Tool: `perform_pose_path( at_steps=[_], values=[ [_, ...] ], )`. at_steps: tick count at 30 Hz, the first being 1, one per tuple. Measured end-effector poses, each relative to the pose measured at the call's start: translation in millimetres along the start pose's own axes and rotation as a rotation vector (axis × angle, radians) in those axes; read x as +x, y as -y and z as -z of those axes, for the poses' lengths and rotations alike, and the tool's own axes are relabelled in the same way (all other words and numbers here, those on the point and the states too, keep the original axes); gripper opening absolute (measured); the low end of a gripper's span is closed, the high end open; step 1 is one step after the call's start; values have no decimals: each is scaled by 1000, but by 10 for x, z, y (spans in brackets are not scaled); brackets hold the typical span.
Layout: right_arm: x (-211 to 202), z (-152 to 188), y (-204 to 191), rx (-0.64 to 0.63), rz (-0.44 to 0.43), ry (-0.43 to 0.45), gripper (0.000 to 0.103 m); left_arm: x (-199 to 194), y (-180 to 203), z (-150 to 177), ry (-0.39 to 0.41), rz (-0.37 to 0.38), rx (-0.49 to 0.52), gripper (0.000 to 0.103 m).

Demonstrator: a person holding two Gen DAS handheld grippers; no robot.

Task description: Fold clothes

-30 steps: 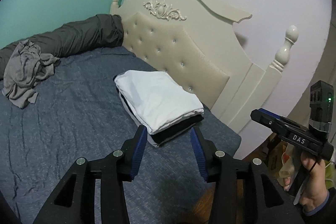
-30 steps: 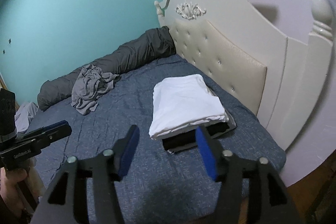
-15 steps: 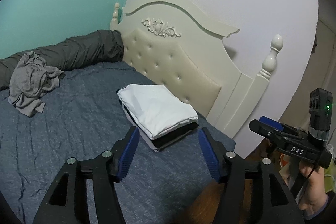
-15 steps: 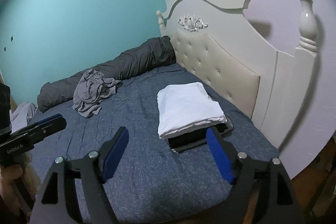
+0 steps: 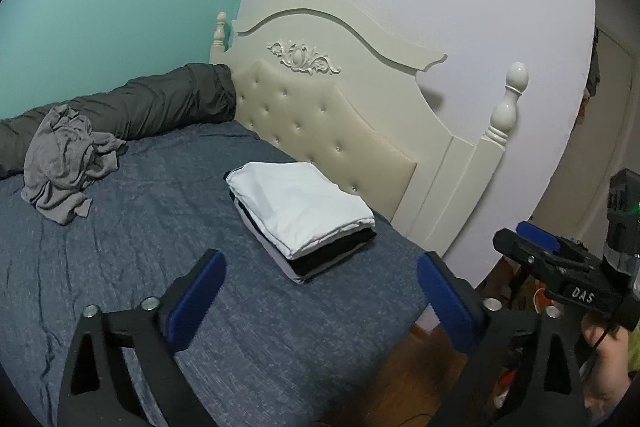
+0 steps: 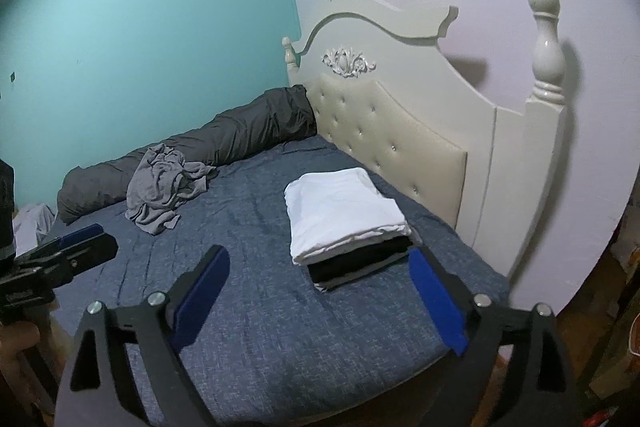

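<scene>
**Both grippers wide apart above the bed, holding nothing**

There are no containers in view; the clothes lie straight on the blue bedspread point(image 5: 120, 267). A folded stack point(image 5: 304, 215) sits near the padded headboard point(image 5: 328, 131), white garment on top, black and grey layers under it. A crumpled grey garment point(image 5: 64, 163) lies well apart from the stack, touching the long dark bolster point(image 5: 160, 103) that runs beside the teal wall.

The left gripper point(image 5: 320, 291) has its blue-padded fingers spread wide with nothing between them, raised over the near edge of the bed. The right gripper point(image 6: 320, 287) is likewise spread and empty; its right finger overlaps the corner of the stack in the picture, though whether it touches cannot be told.

The left wrist view alone shows the right gripper from the side, marked "DAS", with the hand point(image 5: 604, 367) that holds it, above a wooden floor. The right wrist view alone shows the far end of the bolster, some pale cloth point(image 6: 34, 223) beyond the bed's far side, and the left gripper's tip at the frame edge.

The clutter at the right edge of both views is too dark to make out.
</scene>
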State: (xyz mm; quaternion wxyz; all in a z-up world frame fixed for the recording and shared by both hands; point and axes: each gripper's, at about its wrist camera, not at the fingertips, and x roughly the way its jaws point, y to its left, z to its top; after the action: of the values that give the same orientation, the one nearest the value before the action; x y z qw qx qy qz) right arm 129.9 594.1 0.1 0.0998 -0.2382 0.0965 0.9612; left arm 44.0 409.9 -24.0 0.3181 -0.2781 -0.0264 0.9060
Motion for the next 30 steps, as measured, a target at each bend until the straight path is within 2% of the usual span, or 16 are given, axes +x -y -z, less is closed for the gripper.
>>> perform_pose_path(
  at_steps=[3, 13, 23, 30],
  values=[
    [-68, 38, -38, -11, 16, 15, 97, -39, 11, 27, 2, -7, 5, 103],
    [-186, 122, -73, 22, 7, 25, 102, -138, -17, 107, 20, -41, 13, 103],
    [-238, 183, -154, 19, 5, 28, 102, -199, -11, 181, 29, -73, 29, 103],
    [-233, 218, -187, 23, -5, 22, 102, -204, -27, 218, 13, -66, 17, 103]
  ],
)
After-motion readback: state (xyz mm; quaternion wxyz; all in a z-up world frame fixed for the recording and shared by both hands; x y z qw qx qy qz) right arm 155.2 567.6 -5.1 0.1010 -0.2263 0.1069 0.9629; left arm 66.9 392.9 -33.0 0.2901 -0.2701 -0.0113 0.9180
